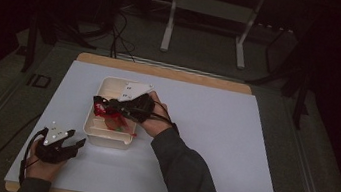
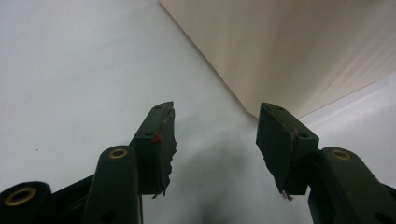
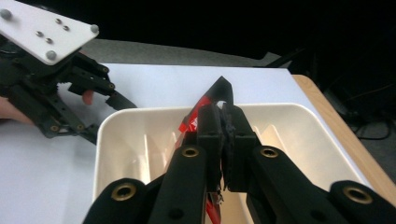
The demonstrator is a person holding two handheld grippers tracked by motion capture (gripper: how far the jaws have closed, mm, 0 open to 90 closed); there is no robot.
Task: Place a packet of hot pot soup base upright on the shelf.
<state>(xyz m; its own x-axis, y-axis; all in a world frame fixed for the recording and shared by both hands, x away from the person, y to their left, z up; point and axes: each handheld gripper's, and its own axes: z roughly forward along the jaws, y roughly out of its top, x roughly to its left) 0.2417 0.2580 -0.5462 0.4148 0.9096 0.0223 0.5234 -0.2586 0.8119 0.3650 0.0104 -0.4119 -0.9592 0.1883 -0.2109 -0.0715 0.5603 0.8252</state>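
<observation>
Red packaging (image 3: 194,122), perhaps a snack wrapper, is pinched between the closed fingers of the right gripper (image 1: 102,105) above the cream plastic bin (image 1: 97,138) near the bench's left edge. Emptying looks unfinished: more items lie inside. The left gripper (image 2: 215,140) rests wide, empty, beside the bin's near-left corner.

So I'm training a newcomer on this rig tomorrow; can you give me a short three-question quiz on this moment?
1. True or false: the left gripper is open, beside the cream bin.
2. What is the right gripper shut on? A) a cable B) a red-and-black packet C) nothing
3. Fill in: the right gripper is over the ___.

Key:
1. True; its jaws stand apart above the white table.
2. B, the red-and-black packet.
3. Bin.
</observation>
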